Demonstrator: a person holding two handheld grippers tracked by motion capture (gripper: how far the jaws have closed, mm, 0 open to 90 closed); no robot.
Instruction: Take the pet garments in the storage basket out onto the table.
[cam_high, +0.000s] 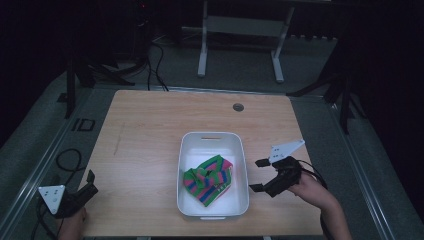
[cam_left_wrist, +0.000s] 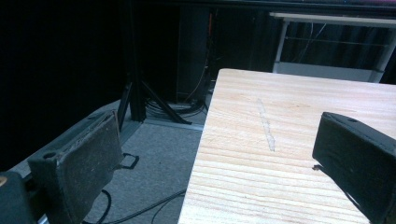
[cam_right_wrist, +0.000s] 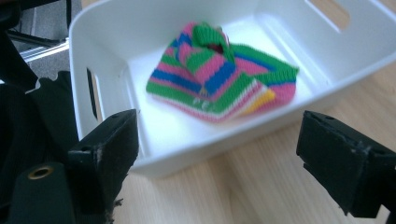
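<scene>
While nothing is held between its jaws, the right gripper is kept spread wide just beside the right wall of a white bin, with its jaws turned toward that wall. Inside the bin, a striped knitted cloth of green, pink and blue is seen lying crumpled on the floor, toward the near end. The left gripper is held at the near left corner of the wooden table, likewise spread apart and empty, with one jaw past the edge.
</scene>
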